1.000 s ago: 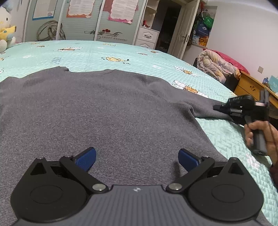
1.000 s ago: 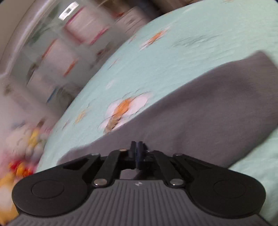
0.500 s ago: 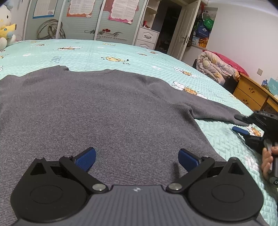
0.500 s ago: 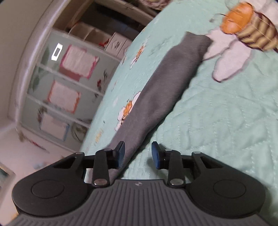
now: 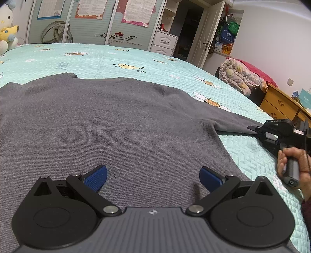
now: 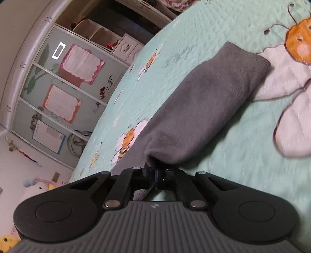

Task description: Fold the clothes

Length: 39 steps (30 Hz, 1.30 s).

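"SWEET WEDDING" is printed in small capitals beneath a decal of Chinese characters on the wardrobe door (image 5: 118,38); the posters' text cannot be read.

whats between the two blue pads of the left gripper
Only the flat body of the grey sweater lies under the gap; the left gripper stands open with nothing pinched, as the left wrist view shows.

1 grey sweater (image 5: 120,124), laid flat on 1 mint quilted bedspread (image 5: 136,58). 1 sleeve (image 6: 206,109) seen stretched out, 1 cuff at its end. 2 grippers: left gripper (image 5: 153,176), right gripper (image 6: 153,176). 1 hand (image 5: 295,165) visible. 3 posters on wardrobe doors (image 5: 136,11). 2 white drawers (image 5: 165,43). 1 bundled blanket (image 5: 241,77). 1 wooden desk (image 5: 281,105). 1 plush toy (image 5: 6,33).
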### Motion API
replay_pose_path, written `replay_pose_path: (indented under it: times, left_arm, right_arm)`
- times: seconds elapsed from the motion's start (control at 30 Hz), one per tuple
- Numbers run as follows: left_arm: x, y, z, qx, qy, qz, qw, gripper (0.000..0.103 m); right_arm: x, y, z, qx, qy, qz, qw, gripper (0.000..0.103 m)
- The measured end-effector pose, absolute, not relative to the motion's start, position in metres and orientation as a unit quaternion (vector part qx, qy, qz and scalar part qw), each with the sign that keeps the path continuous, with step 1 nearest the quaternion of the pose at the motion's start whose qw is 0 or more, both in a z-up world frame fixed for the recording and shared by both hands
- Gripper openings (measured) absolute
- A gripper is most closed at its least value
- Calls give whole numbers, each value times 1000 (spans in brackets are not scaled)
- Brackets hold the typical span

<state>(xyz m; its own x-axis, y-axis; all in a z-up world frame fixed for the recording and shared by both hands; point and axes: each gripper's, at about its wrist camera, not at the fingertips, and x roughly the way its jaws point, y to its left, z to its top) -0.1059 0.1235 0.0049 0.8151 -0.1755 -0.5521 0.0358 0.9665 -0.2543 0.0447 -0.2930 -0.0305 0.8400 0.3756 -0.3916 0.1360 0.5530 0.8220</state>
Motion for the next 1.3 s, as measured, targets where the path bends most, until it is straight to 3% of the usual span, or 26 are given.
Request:
replay_pose_path:
  times: [0.17, 0.33, 0.43, 0.5, 0.6, 0.7, 0.87, 0.97, 1.0, 1.03, 1.07, 1.1, 1.13, 1.17, 1.3]
  left_arm:
    - [-106, 124, 6, -117, 299, -56, 945, 103]
    - [-105, 125, 6, -117, 299, -57, 945, 103]
    - [-105, 125, 6, -117, 299, -58, 945, 103]
    - [-105, 125, 6, -116, 299, -57, 945, 103]
    - [-105, 124, 6, -113, 301, -56, 945, 103]
    - [-104, 125, 11, -126, 299, -51, 944, 102]
    - [-73, 123, 34, -189, 276, -101, 937, 90]
    - [-18, 109, 43, -183, 266, -127, 938, 74]
    - [5, 107, 45, -193, 261, -133, 936, 63]
    - [27, 106, 47, -205, 254, -139, 935, 55]
    - [49, 105, 47, -217, 249, -143, 933, 49]
    - [70, 102, 45, -225, 251, -145, 930, 34]
    - [91, 99, 43, -231, 256, -146, 927, 17]
    - [111, 95, 38, -229, 261, -143, 927, 12]
    - [156, 83, 11, -204, 286, -126, 928, 13]
  right_arm:
    - [47, -290, -27, 468, 277, 82, 835, 0]
    - [17, -311, -22, 490, 275, 103, 821, 15]
    - [-19, -338, -13, 491, 257, 76, 829, 27]
    - [-36, -359, -1, 471, 220, 42, 853, 50]
    - [-28, -387, 11, 421, 190, -16, 887, 58]
    - [9, -405, 7, 392, 211, -15, 895, 58]
    - [58, -410, -5, 362, 243, 63, 898, 58]
    - [67, -410, -9, 345, 242, 85, 903, 58]
    - [68, -412, -11, 348, 240, 92, 902, 56]
    - [68, -414, -13, 351, 239, 99, 900, 53]
    - [69, -415, -16, 355, 240, 106, 897, 39]
    - [73, -416, -18, 365, 246, 113, 891, 18]
    - [76, -415, -19, 371, 254, 117, 886, 13]
    - [76, -412, -19, 367, 257, 117, 887, 11]
    - [75, -401, -11, 334, 262, 96, 900, 6]
